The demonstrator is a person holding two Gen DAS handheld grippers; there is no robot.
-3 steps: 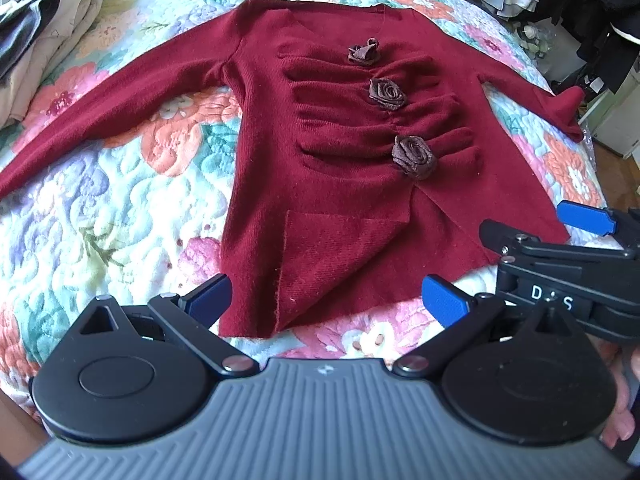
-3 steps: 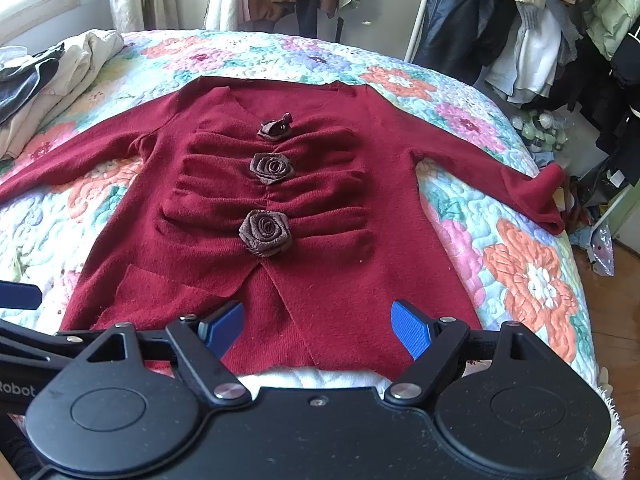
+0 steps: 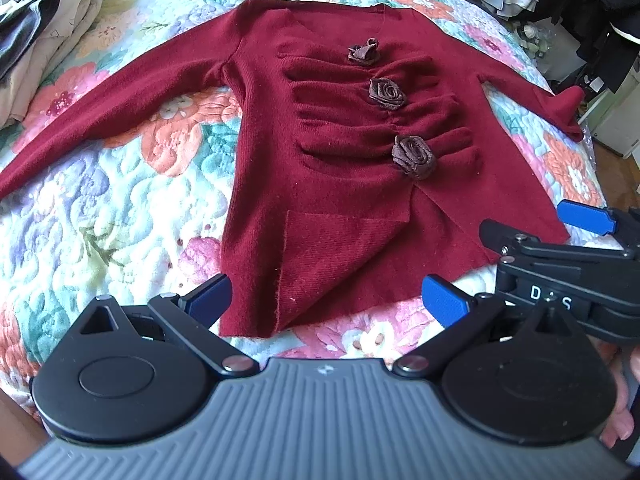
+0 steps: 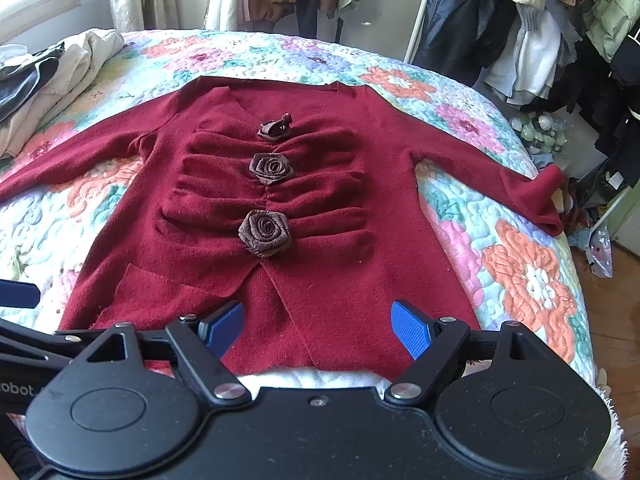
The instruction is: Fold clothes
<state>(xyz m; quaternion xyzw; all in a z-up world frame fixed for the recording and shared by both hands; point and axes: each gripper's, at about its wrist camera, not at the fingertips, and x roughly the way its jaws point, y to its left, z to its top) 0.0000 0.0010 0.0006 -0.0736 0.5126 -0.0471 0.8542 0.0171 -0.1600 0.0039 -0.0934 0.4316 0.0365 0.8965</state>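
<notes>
A dark red long-sleeved top [image 3: 340,216] [image 4: 320,208] lies face up on the floral quilt, sleeves spread to both sides, with three brown fabric roses [image 4: 265,233] down its gathered front. One lower front corner [image 3: 320,264] is folded back. My left gripper [image 3: 326,300] hovers open over the hem's left part, nothing between its blue pads. My right gripper [image 4: 318,328] is open above the hem's middle, also holding nothing. In the left wrist view the right gripper [image 3: 520,256] shows at the right edge, with a hand behind it.
The floral quilt [image 3: 120,208] [image 4: 520,272] covers the bed. A pile of cream and dark clothes [image 3: 44,36] [image 4: 52,76] lies at the far left. Hanging garments [image 4: 520,28] and floor clutter stand past the bed's right edge, where wooden floor [image 4: 616,320] shows.
</notes>
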